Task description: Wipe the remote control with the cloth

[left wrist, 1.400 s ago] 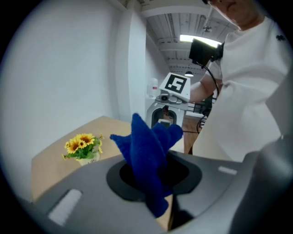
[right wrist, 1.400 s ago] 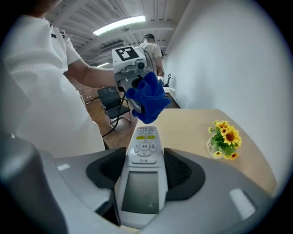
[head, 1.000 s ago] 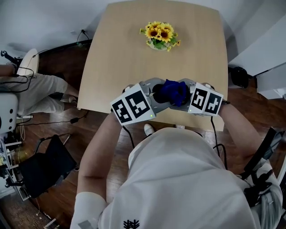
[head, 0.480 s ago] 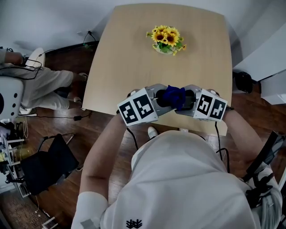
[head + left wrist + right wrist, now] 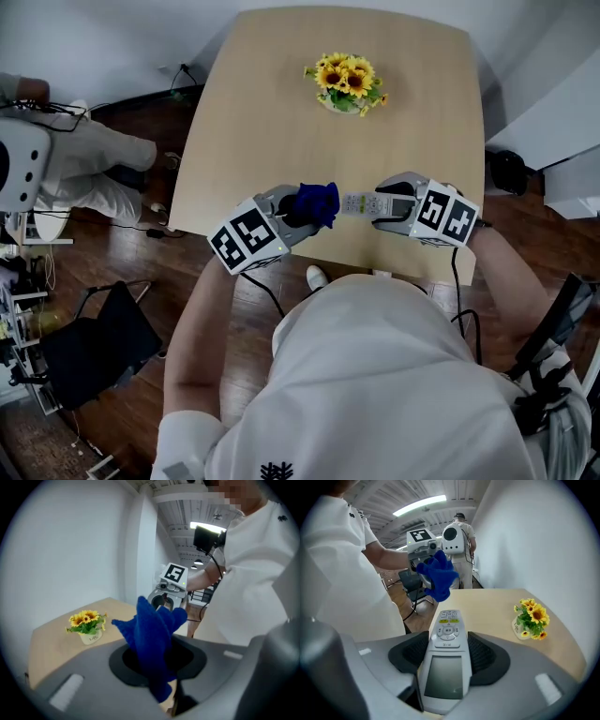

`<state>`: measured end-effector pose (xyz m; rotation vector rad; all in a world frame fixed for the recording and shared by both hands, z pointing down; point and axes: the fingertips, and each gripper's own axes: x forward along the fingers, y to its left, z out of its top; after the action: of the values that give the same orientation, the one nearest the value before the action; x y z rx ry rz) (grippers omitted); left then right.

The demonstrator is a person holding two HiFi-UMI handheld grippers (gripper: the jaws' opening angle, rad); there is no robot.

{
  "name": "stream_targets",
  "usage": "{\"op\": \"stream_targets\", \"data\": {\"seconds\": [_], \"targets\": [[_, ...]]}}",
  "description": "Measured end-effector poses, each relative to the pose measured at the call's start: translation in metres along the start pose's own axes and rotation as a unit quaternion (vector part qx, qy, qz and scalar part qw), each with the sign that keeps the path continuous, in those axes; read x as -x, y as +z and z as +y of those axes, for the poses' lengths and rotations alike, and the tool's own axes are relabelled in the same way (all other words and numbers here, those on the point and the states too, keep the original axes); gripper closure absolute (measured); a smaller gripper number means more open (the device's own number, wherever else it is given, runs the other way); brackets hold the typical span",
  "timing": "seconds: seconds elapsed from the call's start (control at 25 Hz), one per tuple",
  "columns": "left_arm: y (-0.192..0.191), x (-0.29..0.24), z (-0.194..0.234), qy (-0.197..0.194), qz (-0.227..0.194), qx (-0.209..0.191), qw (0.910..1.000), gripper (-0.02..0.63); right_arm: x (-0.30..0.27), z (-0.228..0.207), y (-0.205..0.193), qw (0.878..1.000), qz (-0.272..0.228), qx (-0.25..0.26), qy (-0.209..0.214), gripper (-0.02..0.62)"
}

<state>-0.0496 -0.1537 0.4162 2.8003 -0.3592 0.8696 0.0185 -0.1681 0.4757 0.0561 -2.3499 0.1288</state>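
Observation:
A light grey remote control (image 5: 446, 644) with a screen and buttons sits clamped between the jaws of my right gripper (image 5: 446, 660); in the head view the remote control (image 5: 364, 203) points left from the right gripper (image 5: 389, 208). A bunched blue cloth (image 5: 152, 639) sticks out of my left gripper (image 5: 157, 665), which is shut on it. In the head view the cloth (image 5: 316, 203) and left gripper (image 5: 298, 211) hang over the table's near edge, a short gap left of the remote. From the right gripper view the cloth (image 5: 437, 579) shows apart from the remote's tip.
A small pot of sunflowers (image 5: 346, 82) stands at the far middle of the wooden table (image 5: 262, 122). A second person sits by a chair at the left (image 5: 84, 164). A black chair (image 5: 98, 342) stands on the wood floor, left of me.
The two grippers were together with the cloth against the remote. The left gripper has pulled away left and down with the cloth, baring the remote in the right gripper.

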Motion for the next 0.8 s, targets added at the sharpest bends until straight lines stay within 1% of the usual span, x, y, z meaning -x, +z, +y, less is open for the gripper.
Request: {"op": "stream_targets", "data": {"seconds": [0.08, 0.16, 0.32, 0.4, 0.48, 0.64, 0.8], "targets": [[-0.004, 0.012, 0.004, 0.020, -0.020, 0.027, 0.9992, 0.499, -0.007, -0.012, -0.014, 1.000, 0.010, -0.013, -0.014, 0.334], [-0.005, 0.024, 0.005, 0.037, -0.049, 0.054, 0.9966, 0.499, -0.017, -0.026, -0.030, 0.999, 0.018, -0.032, -0.026, 0.334], [-0.007, 0.043, 0.004, 0.073, -0.111, 0.105, 0.9856, 0.499, -0.043, -0.054, -0.060, 0.995, 0.031, -0.080, -0.052, 0.334], [-0.012, 0.051, 0.001, 0.091, -0.129, 0.125, 0.9795, 0.499, -0.057, -0.065, -0.070, 0.992, 0.033, -0.103, -0.063, 0.334], [-0.016, 0.058, -0.007, 0.100, -0.136, 0.140, 0.9756, 0.499, -0.067, -0.068, -0.073, 0.991, 0.035, -0.112, -0.065, 0.334], [-0.029, 0.064, -0.023, 0.107, -0.132, 0.163, 0.9717, 0.499, -0.086, -0.064, -0.074, 0.994, 0.054, -0.087, -0.049, 0.334], [-0.039, 0.067, -0.027, 0.122, -0.129, 0.187, 0.9662, 0.499, -0.107, -0.075, -0.082, 0.995, 0.063, -0.074, -0.039, 0.334]]}}
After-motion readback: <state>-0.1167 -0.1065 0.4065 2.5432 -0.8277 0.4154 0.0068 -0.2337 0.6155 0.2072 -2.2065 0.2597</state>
